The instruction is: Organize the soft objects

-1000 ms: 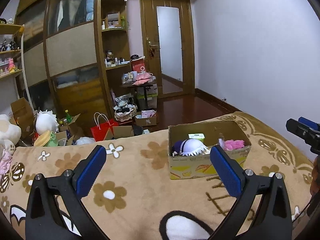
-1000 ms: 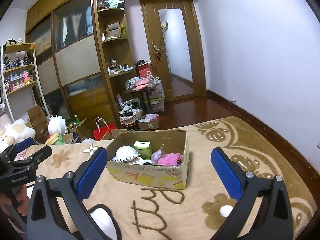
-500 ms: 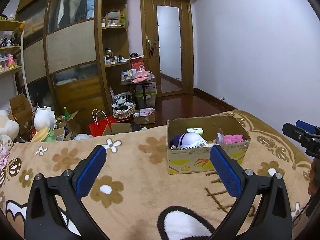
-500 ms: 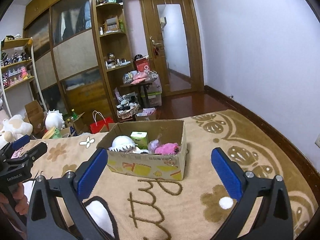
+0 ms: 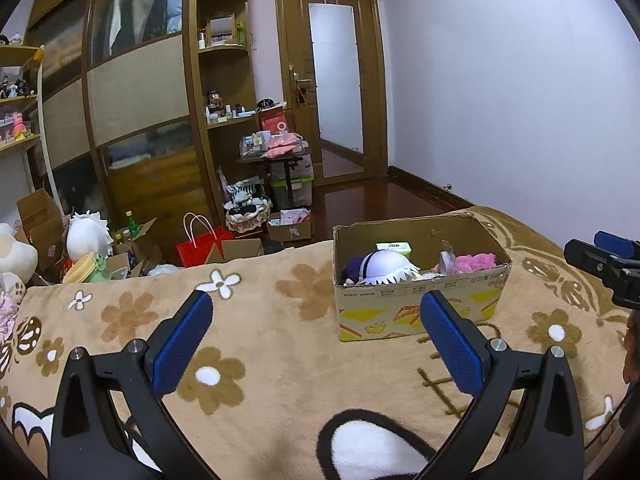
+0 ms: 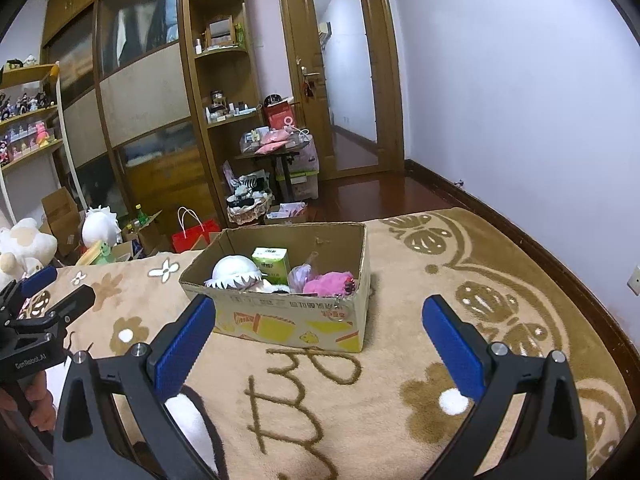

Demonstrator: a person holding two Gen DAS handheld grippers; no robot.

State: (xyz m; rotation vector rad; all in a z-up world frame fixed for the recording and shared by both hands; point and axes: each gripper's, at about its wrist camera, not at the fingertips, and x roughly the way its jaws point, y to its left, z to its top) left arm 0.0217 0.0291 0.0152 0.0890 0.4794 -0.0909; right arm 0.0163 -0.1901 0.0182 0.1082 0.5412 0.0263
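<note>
Soft toys [image 6: 326, 282] heaped in cardboard box [image 6: 288, 320] on bed; left claw [image 5: 316, 336], right claw [image 6: 318, 336] both spread, empty; approach low, pinch plush mid-body.

"GenRobot.AI" (white print) on left gripper [image 6: 48, 292]

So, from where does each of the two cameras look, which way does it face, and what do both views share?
Left wrist: sits on the left gripper, faces across the blanket to the cardboard box ahead-right; own open fingers show, right gripper at the right edge.
Right wrist: sits on the right gripper, faces the box ahead-left; own open fingers show, left gripper and a hand at the left edge.
Shared: box, pink plush, door, wardrobe.
</note>
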